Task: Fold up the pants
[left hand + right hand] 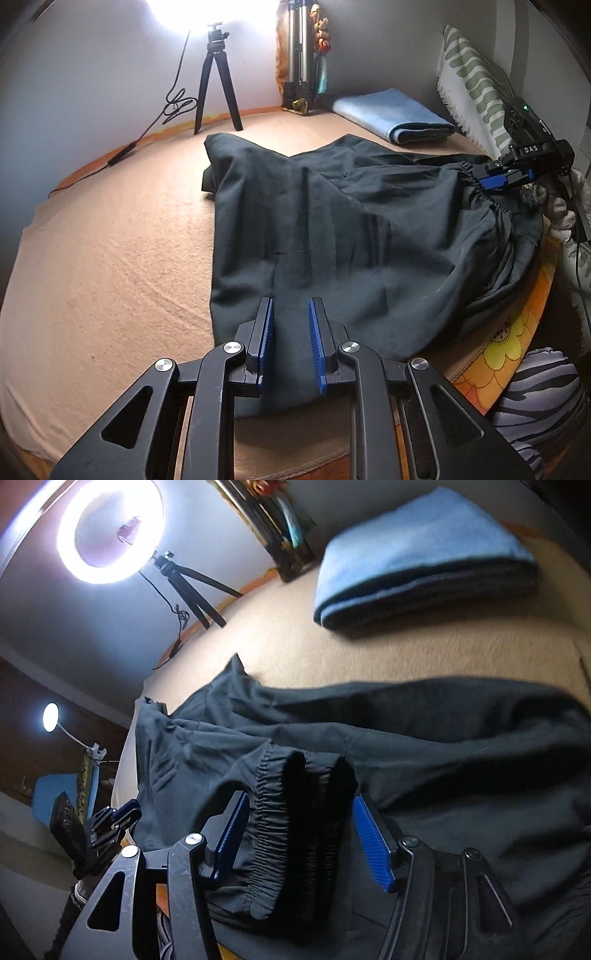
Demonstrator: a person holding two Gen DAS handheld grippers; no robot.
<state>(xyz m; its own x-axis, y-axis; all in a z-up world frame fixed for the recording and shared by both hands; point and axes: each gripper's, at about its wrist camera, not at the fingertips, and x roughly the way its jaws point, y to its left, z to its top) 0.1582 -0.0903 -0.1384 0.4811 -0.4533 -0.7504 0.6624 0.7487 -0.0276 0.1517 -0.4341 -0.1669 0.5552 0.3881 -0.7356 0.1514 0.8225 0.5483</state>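
Note:
Dark grey pants [332, 229] lie spread on a tan-covered surface [110, 258], legs toward the back left, elastic waistband [480, 184] at the right. My left gripper [291, 317] is open, its blue pads on either side of the near hem cloth. My right gripper [299, 819] is open around the bunched elastic waistband [273, 812]; the pants [443, 746] stretch away behind it. In the left wrist view the right gripper [495, 181] sits at the waistband. The left gripper [110, 819] shows at the left of the right wrist view.
A folded blue towel [391, 114] [424, 557] lies at the back right. A small tripod [218, 81] with a ring light [110, 531] and a cable [147, 125] stands at the back. A striped cushion [539, 398] sits off the right edge.

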